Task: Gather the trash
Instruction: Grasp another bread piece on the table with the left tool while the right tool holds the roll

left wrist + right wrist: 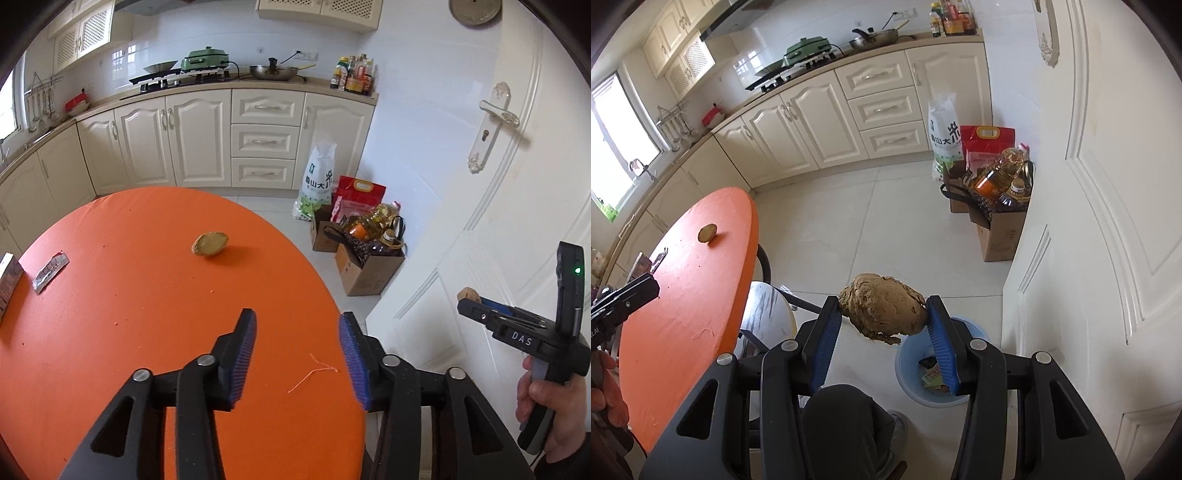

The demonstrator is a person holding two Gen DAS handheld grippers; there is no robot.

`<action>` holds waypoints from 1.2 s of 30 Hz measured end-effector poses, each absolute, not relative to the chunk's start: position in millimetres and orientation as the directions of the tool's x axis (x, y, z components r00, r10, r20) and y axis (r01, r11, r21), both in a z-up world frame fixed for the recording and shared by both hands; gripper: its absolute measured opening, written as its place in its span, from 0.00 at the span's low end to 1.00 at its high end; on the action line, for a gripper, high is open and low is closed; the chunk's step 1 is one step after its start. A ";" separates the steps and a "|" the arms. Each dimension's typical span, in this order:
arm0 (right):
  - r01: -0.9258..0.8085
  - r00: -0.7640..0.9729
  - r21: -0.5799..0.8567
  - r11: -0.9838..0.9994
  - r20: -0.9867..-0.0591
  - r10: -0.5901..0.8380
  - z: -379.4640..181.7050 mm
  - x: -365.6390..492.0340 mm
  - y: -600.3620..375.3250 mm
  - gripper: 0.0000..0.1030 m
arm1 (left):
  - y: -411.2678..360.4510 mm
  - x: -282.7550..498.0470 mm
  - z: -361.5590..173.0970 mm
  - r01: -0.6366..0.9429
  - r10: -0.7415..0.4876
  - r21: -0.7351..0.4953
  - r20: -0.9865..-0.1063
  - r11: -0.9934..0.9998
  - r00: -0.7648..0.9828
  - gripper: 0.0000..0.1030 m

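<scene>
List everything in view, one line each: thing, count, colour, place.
ginger piece: 1, tan, mid table
held ginger root: 1, brown, over the bin
foil wrapper: 1, silver, table's left side
box: 1, brownish, table's left edge
thread: 1, orange, near table edge
table: 1, orange
bin: 1, blue, on floor, trash inside
cardboard boxes: 2, brown, by door, holding oil bottles
rice bags: 2, white and red, by cabinets
left gripper: open, empty
right gripper: shut on ginger root
</scene>
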State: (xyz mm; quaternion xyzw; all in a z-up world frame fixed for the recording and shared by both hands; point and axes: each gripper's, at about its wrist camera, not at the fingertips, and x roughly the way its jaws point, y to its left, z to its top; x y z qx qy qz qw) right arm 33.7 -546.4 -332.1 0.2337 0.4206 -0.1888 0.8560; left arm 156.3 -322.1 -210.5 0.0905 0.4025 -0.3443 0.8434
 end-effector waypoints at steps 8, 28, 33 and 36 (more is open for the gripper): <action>0.491 0.585 0.238 0.838 -0.803 -0.114 -328.6 44.2 -538.3 0.47 | -322.5 172.5 -217.8 0.603 -0.459 -0.095 -0.744 0.792 0.486 0.54; 0.406 0.596 0.240 0.882 -0.801 -0.056 -326.0 157.1 -516.2 0.47 | -385.5 282.2 -259.4 0.614 -0.384 -0.027 -0.803 0.789 0.457 0.57; 0.399 0.585 0.239 0.885 -0.810 -0.046 -332.8 179.2 -517.2 0.47 | -403.7 312.3 -273.3 0.627 -0.387 -0.044 -0.819 0.777 0.423 0.56; 0.402 0.580 0.240 0.884 -0.814 -0.043 -336.4 183.6 -519.0 0.47 | -404.5 324.1 -274.9 0.630 -0.391 -0.041 -0.814 0.776 0.429 0.53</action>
